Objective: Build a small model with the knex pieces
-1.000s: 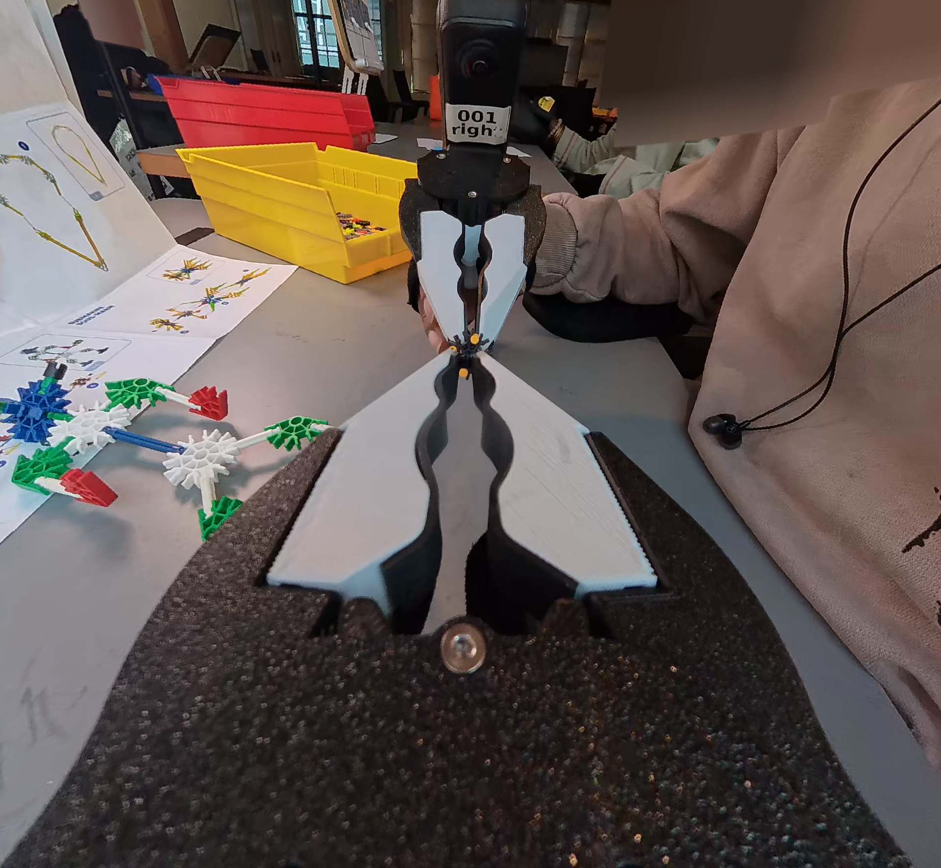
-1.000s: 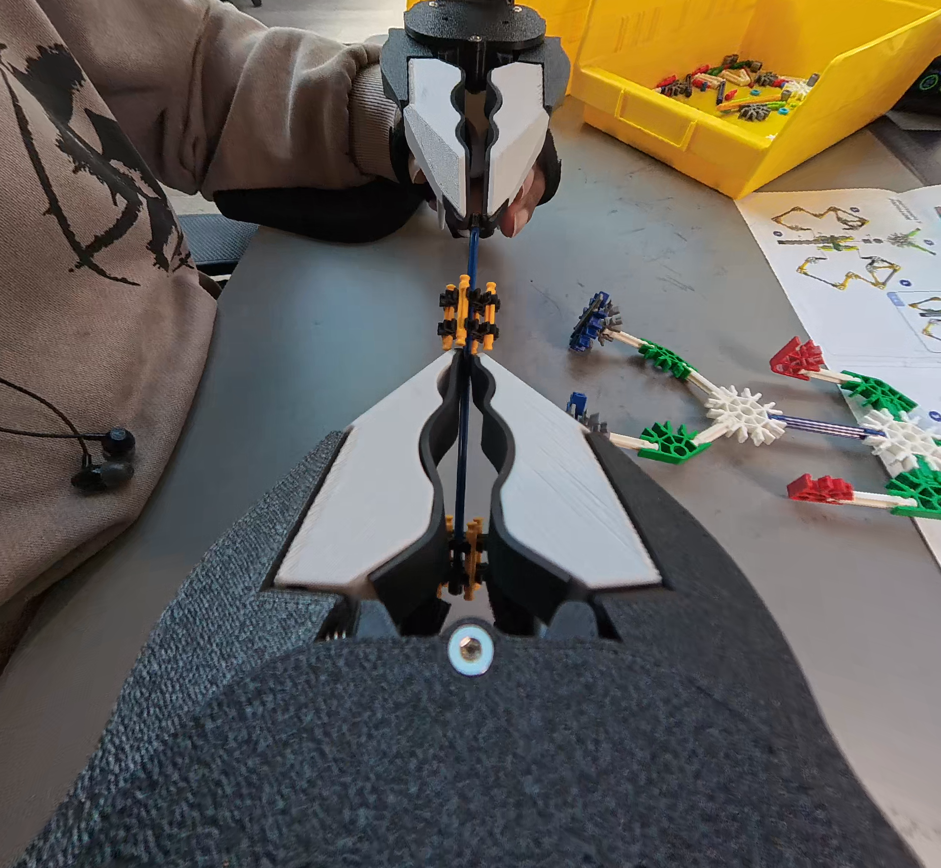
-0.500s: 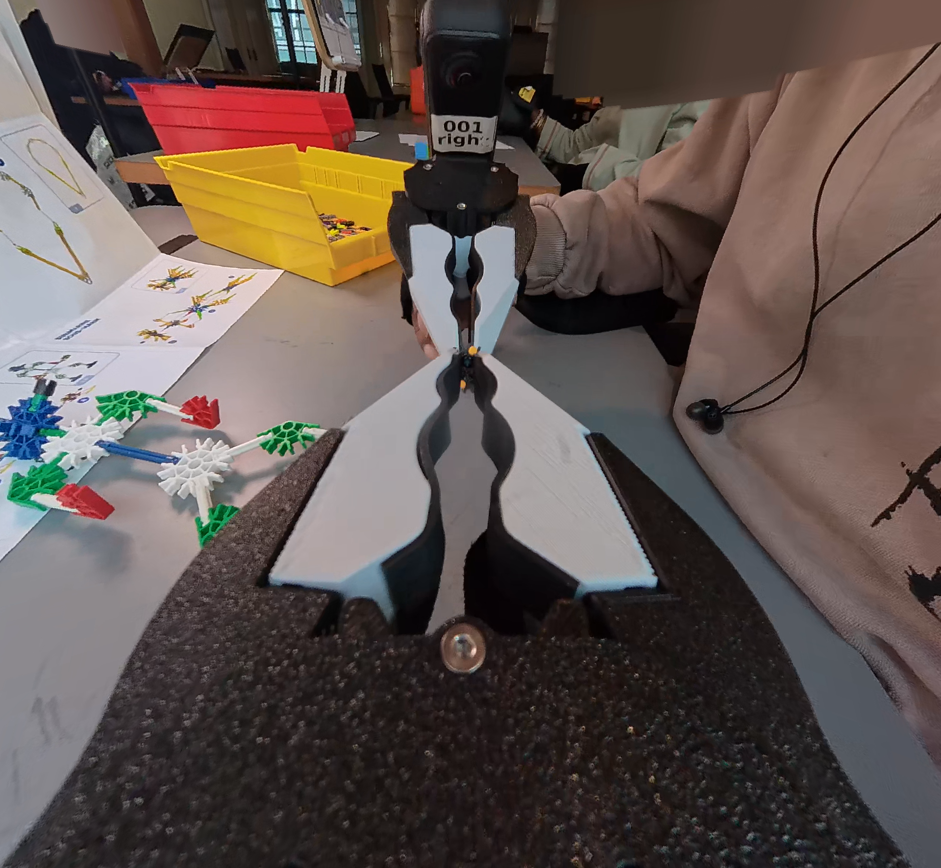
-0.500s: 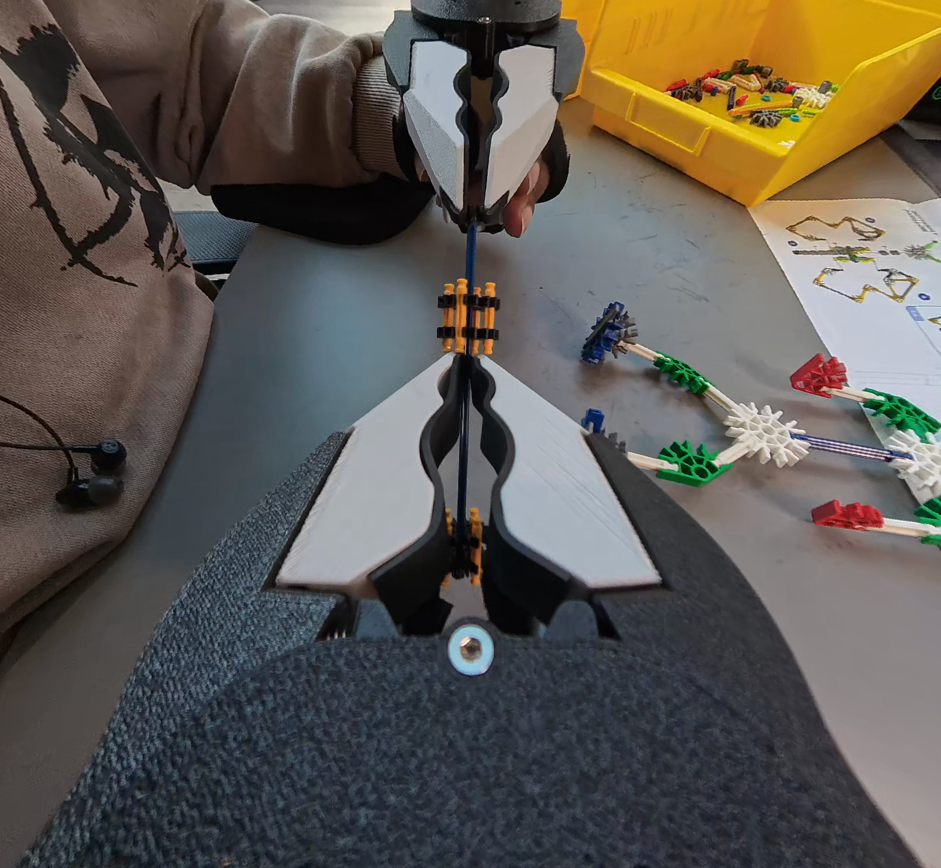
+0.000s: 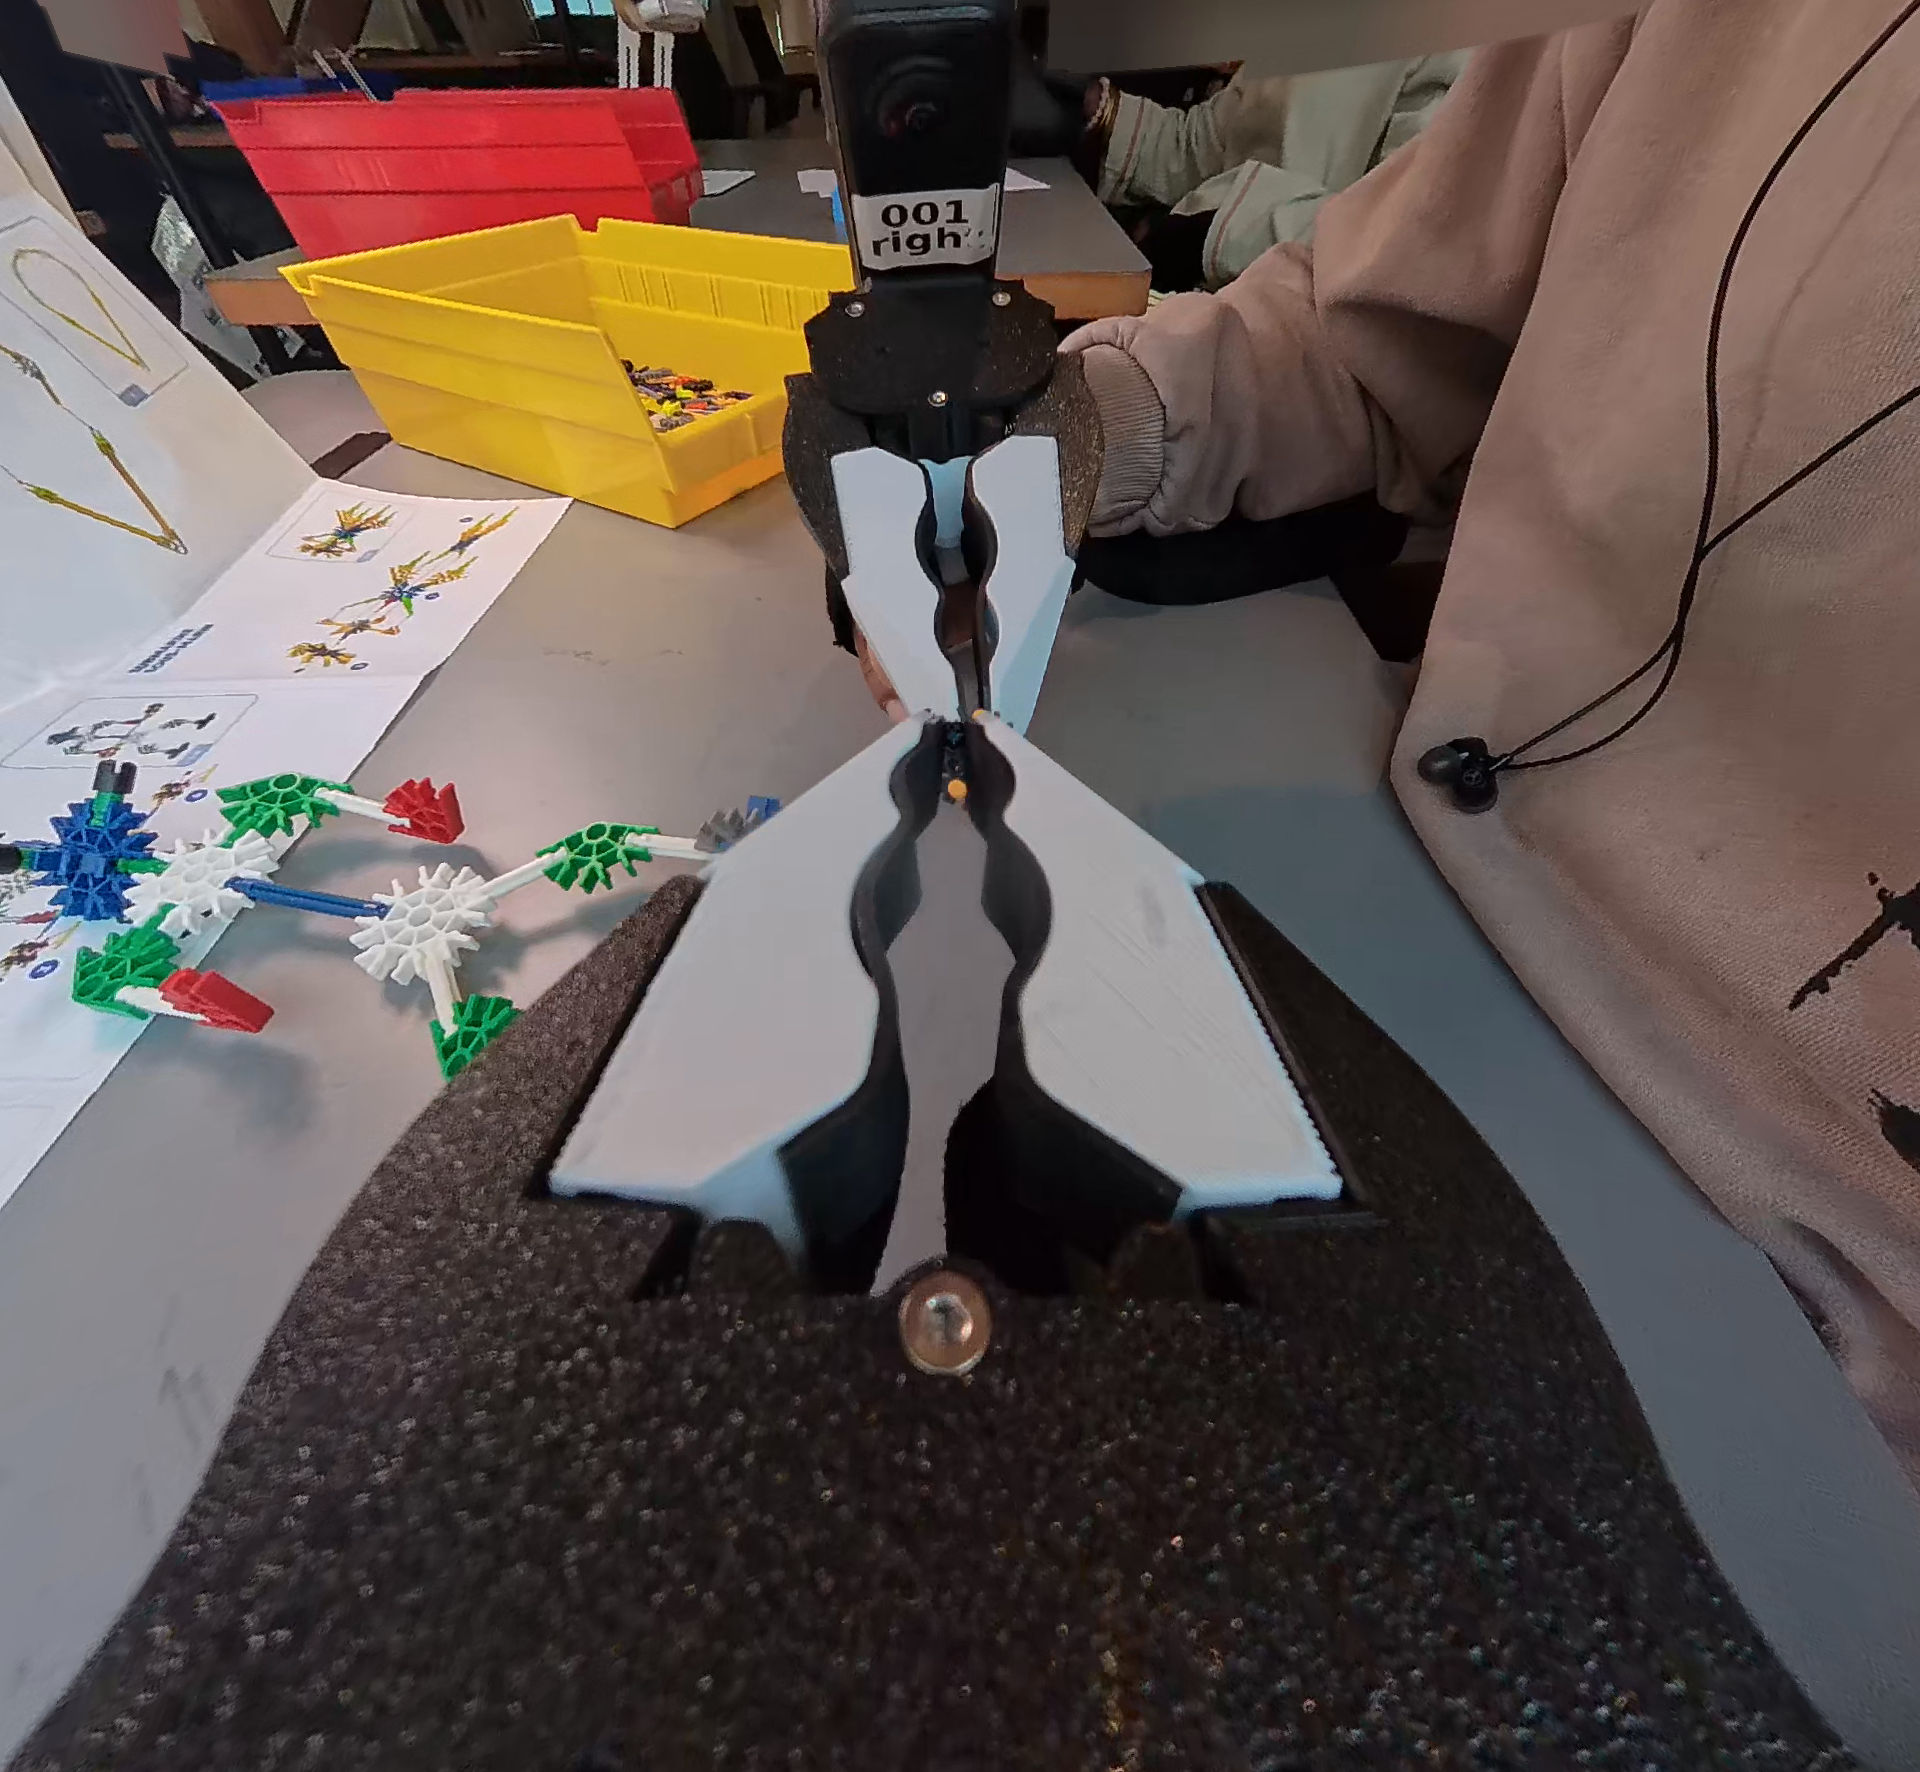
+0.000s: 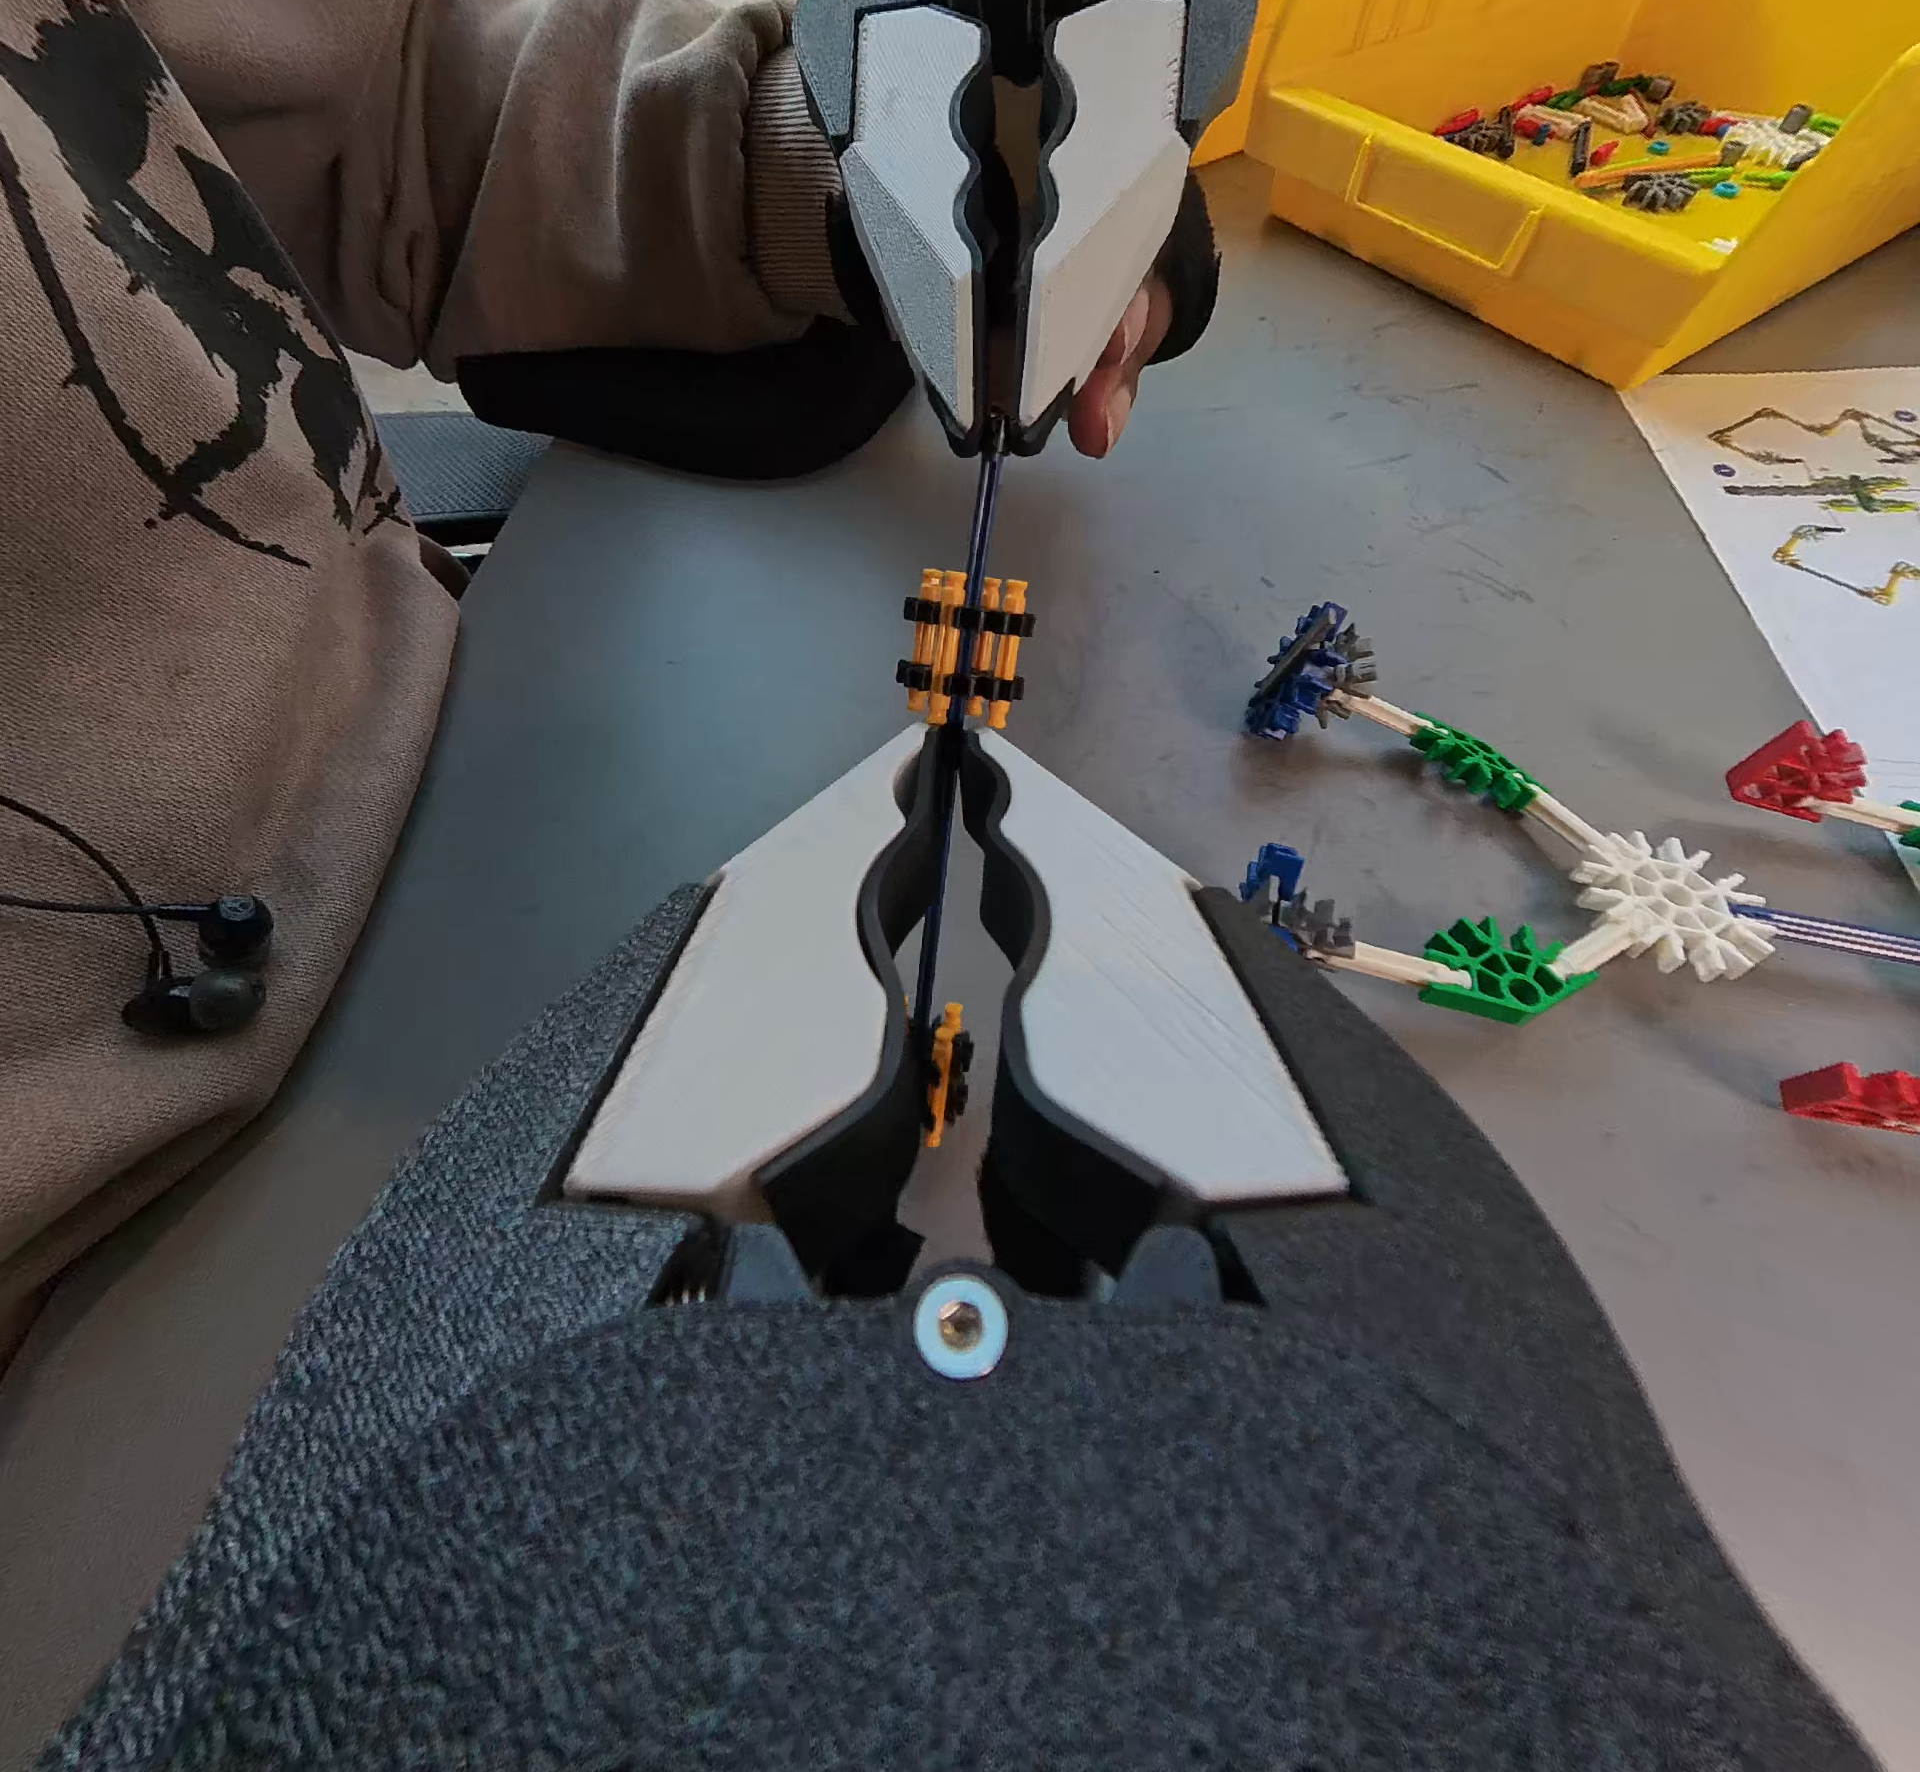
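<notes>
Two grippers share one thin dark blue rod [image 6: 977, 538], held in the air above the grey table [image 6: 665, 683]. In the right wrist view the right gripper [image 6: 943, 735] has its fingers closed on the rod, which runs back between them to a small orange-and-black piece [image 6: 943, 1068] deep in the gap; at 12 o'clock the left gripper [image 6: 995, 434] pinches the rod's far end with its tips together. Between the two sits a cluster of orange pegs on black clips [image 6: 964, 644], threaded on the rod. I judge the rod light, thin and somewhat bendy, and the clip cluster likely to slide or pop off under a sideways knock, so the bare rod on either side of the cluster looks the safer hold. At 3 o'clock, well apart, lies a model of white, green, red and blue connectors [image 6: 1662, 901] joined by pale rods. A yellow bin [image 6: 1455, 205] of loose parts stands at 1 o'clock, printed instruction sheets [image 5: 312, 621] lie beyond the model, and red bins [image 5: 436, 164] stand farther back. A person's beige sleeve [image 6: 582, 164] lies at 10 o'clock.
</notes>
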The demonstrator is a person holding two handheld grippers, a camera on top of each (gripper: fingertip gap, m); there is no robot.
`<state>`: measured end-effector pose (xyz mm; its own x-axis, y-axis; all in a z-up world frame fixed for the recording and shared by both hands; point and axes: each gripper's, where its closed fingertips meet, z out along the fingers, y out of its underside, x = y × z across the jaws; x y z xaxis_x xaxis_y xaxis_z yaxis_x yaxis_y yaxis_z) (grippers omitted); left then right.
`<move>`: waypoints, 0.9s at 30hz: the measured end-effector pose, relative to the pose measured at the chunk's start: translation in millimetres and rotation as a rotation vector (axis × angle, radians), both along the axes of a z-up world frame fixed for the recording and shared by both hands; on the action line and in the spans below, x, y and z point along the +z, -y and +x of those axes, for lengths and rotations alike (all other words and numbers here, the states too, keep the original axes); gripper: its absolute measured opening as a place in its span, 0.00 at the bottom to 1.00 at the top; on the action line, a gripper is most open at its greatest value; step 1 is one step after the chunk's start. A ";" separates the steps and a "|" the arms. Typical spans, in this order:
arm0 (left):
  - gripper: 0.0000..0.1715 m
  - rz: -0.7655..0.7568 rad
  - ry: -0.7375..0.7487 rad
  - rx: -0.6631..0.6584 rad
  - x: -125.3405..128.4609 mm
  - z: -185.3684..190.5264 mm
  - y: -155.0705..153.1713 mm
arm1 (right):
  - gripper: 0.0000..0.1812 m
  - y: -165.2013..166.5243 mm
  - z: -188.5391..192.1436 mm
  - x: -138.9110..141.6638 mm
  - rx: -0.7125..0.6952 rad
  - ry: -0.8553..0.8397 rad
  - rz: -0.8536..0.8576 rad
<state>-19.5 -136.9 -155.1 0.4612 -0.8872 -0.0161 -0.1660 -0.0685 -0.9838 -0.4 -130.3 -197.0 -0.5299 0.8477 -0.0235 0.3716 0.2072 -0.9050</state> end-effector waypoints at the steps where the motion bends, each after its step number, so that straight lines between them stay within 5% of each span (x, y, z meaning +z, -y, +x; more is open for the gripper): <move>1: 0.03 -0.001 -0.001 0.004 -0.5 -1.2 -0.2 | 0.00 0.8 -0.1 0.8 0.002 -0.002 -0.002; 27: 0.03 -0.050 -0.048 -0.029 -17.8 0.9 2.8 | 0.00 -6.0 2.4 -7.7 -0.034 0.046 0.081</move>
